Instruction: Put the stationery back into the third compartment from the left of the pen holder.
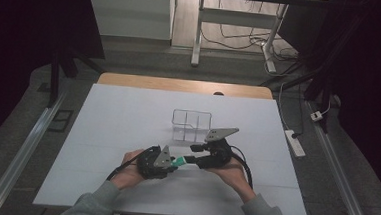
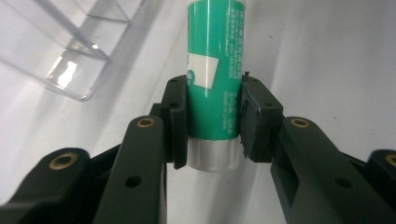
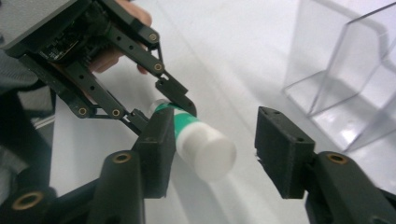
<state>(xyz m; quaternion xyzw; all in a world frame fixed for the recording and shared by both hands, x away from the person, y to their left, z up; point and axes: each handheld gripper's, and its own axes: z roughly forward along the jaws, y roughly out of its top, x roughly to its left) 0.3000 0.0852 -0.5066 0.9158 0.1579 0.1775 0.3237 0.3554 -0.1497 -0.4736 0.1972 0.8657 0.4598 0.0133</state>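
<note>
White sheeting covers the table (image 1: 127, 118), with a strip of wood showing at the far edge, and beyond it sits a dim room: grey floor, a desk frame (image 1: 199, 33), loose cables and a power strip (image 1: 295, 142) off to the right. Mid-table stands a clear plastic organizer (image 1: 191, 125) with dividers. Just in front of it the two hands meet. The left gripper (image 1: 171, 162) is pinching a green glue stick (image 1: 179, 161), its pads clamped on the tube's sides near the silver base, as the left gripper view shows with the glue stick (image 2: 215, 70) running straight out from the jaws. The right gripper (image 3: 212, 154) faces it, jaws spread wide, the stick's white cap (image 3: 209, 150) between them, close against the left pad and apart from the right one.
</note>
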